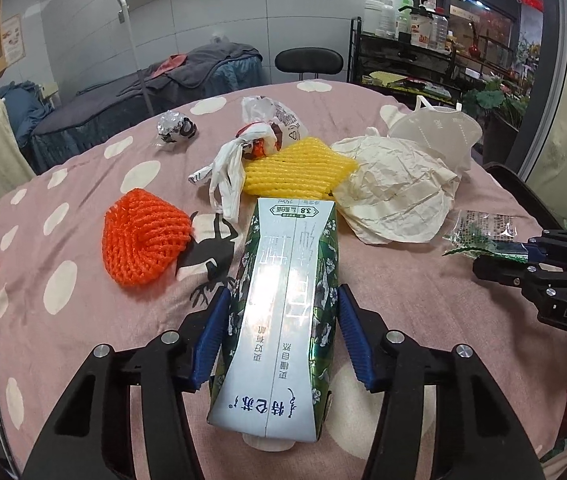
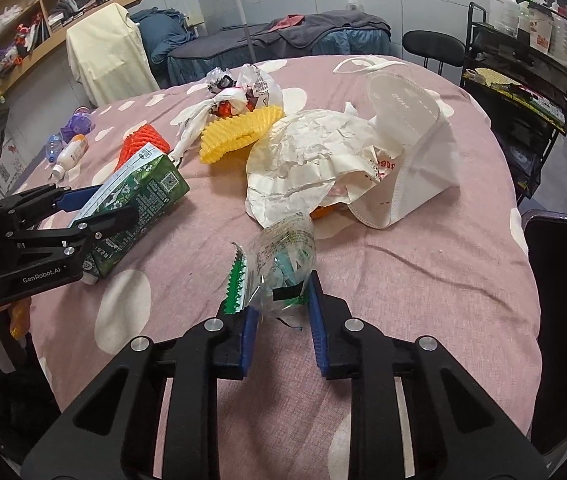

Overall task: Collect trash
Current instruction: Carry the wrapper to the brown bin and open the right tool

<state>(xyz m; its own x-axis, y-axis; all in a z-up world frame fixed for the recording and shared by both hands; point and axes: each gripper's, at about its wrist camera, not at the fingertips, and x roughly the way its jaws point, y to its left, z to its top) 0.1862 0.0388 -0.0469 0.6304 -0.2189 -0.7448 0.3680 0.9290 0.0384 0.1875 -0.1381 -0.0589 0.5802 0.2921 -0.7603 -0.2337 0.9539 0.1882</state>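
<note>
Left wrist view: the left gripper [image 1: 283,332] clamps a green-and-white milk carton [image 1: 283,312], blue pads pressed into its dented sides.
Carton place: near the table's [image 1: 83,320] front edge, its far end lifted off the pink dotted cloth in the right wrist view.
Right gripper [image 2: 279,312]: pinches a clear plastic wrapper [image 2: 279,264] with a green serrated edge, near the front edge toward the right.
Beyond the carton: an orange foam net [image 1: 143,240] to its left, a yellow foam net [image 1: 295,168] ahead, a knotted white plastic bag [image 1: 231,160] between them.
Middle right: crumpled cream paper [image 1: 391,192] overlapping a white face mask [image 1: 435,128].
Far left edge: a foil wrapper [image 1: 173,126].
</note>
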